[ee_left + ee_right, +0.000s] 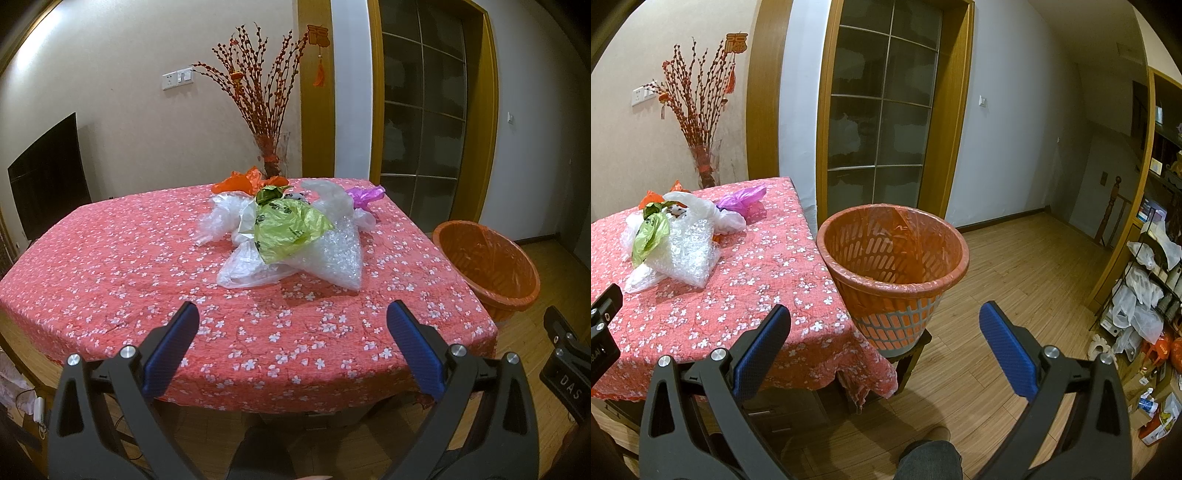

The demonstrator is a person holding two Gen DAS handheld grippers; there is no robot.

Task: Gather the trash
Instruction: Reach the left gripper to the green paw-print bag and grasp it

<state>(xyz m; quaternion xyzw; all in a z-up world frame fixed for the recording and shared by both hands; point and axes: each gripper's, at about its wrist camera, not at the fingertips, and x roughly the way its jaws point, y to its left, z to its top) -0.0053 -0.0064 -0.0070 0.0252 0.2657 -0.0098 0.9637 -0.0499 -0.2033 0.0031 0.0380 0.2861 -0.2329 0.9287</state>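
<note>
A heap of plastic trash lies at the middle back of the table: a yellow-green bag (288, 229), bubble wrap (332, 258), clear bags (221, 218), an orange bag (243, 182) and a purple bag (364, 194). The heap also shows in the right wrist view (676, 240). An orange trash basket (894, 266) with an orange liner stands on a low stool to the right of the table; it also shows in the left wrist view (487, 266). My left gripper (291, 314) is open and empty over the table's near edge. My right gripper (884, 315) is open and empty, in front of the basket.
The table wears a red flowered cloth (129, 266). A vase of red branches (266, 110) stands behind it by the wall. A TV (48, 173) is at the left. A glass door (882, 110) is behind the basket. Cluttered shelves (1145, 295) stand at the right on the wooden floor.
</note>
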